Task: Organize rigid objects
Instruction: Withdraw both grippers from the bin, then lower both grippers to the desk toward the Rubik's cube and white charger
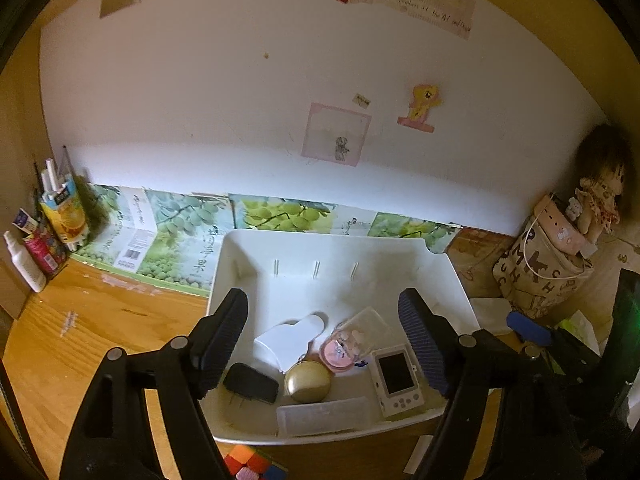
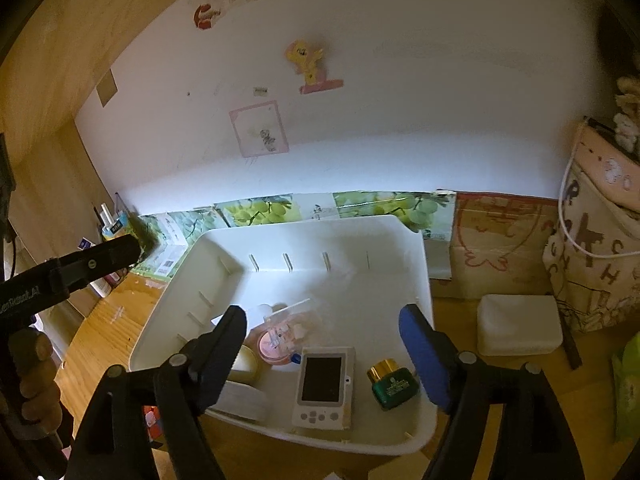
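Observation:
A white plastic bin stands on the wooden desk against the wall. In it lie a white bottle, a black case, a gold round compact, a pink round tin, a white handheld game console and a clear flat box. My left gripper hangs open above these, holding nothing. In the right wrist view the console lies beside a green jar with a gold lid. My right gripper is open over the bin, empty.
A colourful cube lies in front of the bin. A juice carton with pens and small bottles stand at the far left. A lettered fabric bag, a doll and a white box sit to the right.

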`<state>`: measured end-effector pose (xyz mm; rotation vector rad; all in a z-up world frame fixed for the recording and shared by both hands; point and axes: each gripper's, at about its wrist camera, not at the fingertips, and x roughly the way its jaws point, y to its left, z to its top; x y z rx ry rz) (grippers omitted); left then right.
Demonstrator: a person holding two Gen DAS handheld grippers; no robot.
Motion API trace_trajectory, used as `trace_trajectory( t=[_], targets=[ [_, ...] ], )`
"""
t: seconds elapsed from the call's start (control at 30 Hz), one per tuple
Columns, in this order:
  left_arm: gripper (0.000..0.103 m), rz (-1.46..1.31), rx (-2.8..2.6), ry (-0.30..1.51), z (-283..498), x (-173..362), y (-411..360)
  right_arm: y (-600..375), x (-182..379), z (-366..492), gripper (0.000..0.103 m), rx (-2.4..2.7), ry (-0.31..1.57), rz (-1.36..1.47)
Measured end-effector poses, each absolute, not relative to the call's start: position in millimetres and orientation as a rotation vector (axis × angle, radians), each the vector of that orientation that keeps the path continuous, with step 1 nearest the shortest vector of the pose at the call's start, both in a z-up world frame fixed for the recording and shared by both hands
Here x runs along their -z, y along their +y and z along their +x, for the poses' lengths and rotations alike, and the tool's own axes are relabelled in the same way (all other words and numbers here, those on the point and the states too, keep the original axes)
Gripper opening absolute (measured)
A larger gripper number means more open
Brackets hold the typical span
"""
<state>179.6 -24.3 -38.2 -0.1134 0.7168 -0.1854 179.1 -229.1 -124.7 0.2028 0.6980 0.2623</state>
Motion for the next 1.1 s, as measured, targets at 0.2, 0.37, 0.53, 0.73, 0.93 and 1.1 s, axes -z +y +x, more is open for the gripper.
trace_trajectory(
  t=[0.2,0.37,0.53,0.73,0.93,1.1],
  targets=[
    [0.081,-0.108,0.149,0.698,159.7,30.3,-24.3,-236.3,119.7,165.4,0.08,-0.26,0.701,0.209],
    [0.082,-0.114,0.123,0.698,142.5,26.0,-24.5,-240.2,116.1,151.4,0.08,-0.268,0.705,0.214],
    [0.082,-0.11,0.093,0.692,121.2,23.7,-24.5,-245.9,115.1,137.6,0.08,-0.28,0.72,0.232],
    [0.082,-0.118,0.064,0.693,95.3,25.7,-21.7,-251.3,122.2,118.9,0.08,-0.284,0.764,0.242],
    [0.082,-0.132,0.026,0.705,68.2,29.4,-13.9,-253.2,130.5,101.6,0.08,-0.292,0.803,0.255],
    [0.082,-0.143,-0.023,0.722,46.1,37.4,-4.1,-251.2,136.5,90.8,0.08,-0.307,0.838,0.26]
  ],
)
